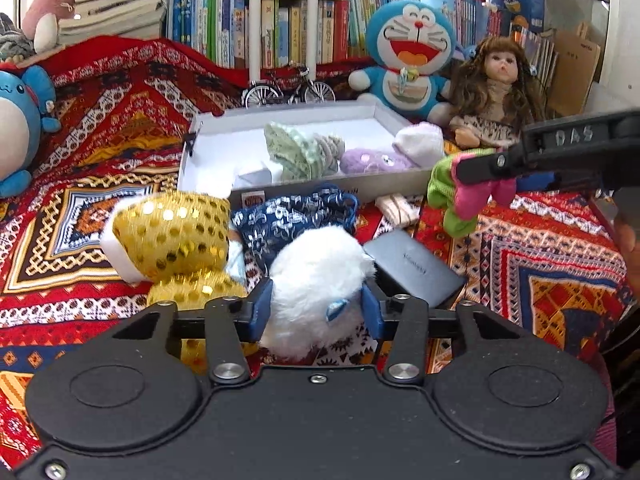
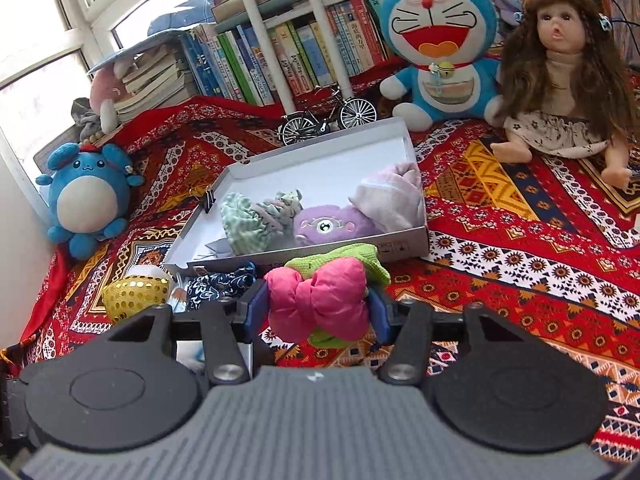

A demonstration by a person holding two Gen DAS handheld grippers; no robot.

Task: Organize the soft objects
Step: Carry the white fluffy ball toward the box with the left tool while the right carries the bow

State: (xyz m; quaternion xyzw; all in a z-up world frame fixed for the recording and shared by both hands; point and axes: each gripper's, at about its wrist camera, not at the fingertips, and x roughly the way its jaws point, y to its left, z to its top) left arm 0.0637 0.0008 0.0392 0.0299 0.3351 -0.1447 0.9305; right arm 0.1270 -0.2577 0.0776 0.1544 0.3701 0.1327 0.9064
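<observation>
My left gripper is shut on a white fluffy toy, whose fur bulges out between the blue pads. It rests low over the patterned cloth. My right gripper is shut on a pink and green soft bow. It hovers just before the front wall of a shallow white box. In the left wrist view the right gripper enters from the right with the bow hanging from it. The box holds a green-white cloth toy, a purple plush and a pale pink cloth.
A gold sequin pouch, a blue patterned pouch and a black flat case lie in front of the box. Behind it stand a model bicycle, a blue cat plush, a doll and bookshelves. A round blue plush sits left.
</observation>
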